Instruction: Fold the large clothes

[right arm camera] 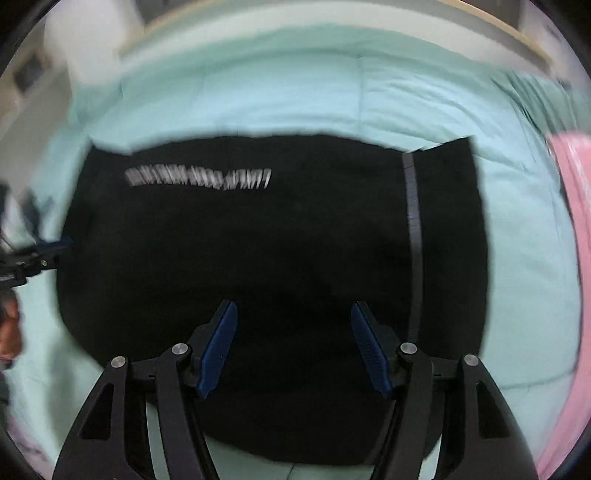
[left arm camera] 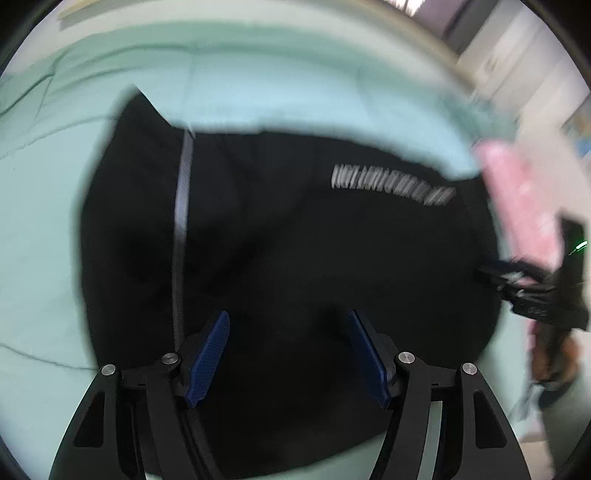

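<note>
A black garment [left arm camera: 295, 240] with a white line of print [left arm camera: 391, 186] and a grey stripe [left arm camera: 183, 221] lies flat on a pale green bedcover [left arm camera: 40, 240]. My left gripper [left arm camera: 288, 321] hangs open and empty above its near part. In the right wrist view the same garment [right arm camera: 258, 240] fills the middle, with print [right arm camera: 199, 178] at the upper left and the stripe [right arm camera: 413, 221] at the right. My right gripper [right arm camera: 293, 314] is open and empty above it. The other gripper shows at the right edge of the left wrist view [left arm camera: 517, 280] and at the left edge of the right wrist view [right arm camera: 33, 256]. Both views are motion-blurred.
The green bedcover [right arm camera: 295, 92] spreads around the garment on all sides. A pink cloth [left arm camera: 517, 199] shows at the right in the left wrist view and at the right edge in the right wrist view [right arm camera: 576, 221]. A pale wall and bed frame [right arm camera: 480, 18] lie beyond.
</note>
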`<state>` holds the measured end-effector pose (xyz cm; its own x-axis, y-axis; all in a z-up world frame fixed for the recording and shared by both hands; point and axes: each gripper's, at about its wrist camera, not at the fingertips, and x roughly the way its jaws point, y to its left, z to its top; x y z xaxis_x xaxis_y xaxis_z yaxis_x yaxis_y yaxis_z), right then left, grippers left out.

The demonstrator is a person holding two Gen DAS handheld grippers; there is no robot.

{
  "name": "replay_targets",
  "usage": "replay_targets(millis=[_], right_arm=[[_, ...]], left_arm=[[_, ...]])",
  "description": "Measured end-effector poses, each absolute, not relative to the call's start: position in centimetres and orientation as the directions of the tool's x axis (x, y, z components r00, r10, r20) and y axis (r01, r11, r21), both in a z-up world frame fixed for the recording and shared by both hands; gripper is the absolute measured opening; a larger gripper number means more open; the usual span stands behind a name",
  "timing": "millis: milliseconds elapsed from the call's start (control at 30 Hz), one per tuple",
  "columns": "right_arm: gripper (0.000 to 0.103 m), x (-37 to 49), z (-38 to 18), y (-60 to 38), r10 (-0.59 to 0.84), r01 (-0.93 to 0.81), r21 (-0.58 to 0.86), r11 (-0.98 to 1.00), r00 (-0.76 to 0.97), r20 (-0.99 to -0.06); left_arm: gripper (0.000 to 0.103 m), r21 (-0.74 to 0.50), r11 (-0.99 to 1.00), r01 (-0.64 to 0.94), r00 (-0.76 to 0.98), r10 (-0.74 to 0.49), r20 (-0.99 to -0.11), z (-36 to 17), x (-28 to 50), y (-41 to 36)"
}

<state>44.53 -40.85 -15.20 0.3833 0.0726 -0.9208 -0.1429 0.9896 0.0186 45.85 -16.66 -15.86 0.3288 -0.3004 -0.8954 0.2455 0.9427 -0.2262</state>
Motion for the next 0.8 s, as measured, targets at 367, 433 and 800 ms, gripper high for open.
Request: replay_targets(millis=[367,433,800], right_arm=[[0.069,44.9,-16.5,-41.2,0.094,-0.021,0.093,0.995,0.336,-0.937],[0.069,44.0,-14.8,-41.5,0.152,-0.004,0.161,0.987,0.355,-0.922],[0.07,33.3,2.4,-42.6,0.19,-0.029,0.225,0.974,0.647,-0.738]], left_arm=[[0.07,-0.175,0.959,0.223,0.296,-0.238,-0.925,-16.2,46.7,-19.6],[0.07,-0.167,0.953,0.251,0.331,-0.247,-0.911,-14.0,45.4,-20.4],[0.07,-0.062,0.965,0.253,0.598,-0.206,-0.775,2.2,35.9,-20.0]])
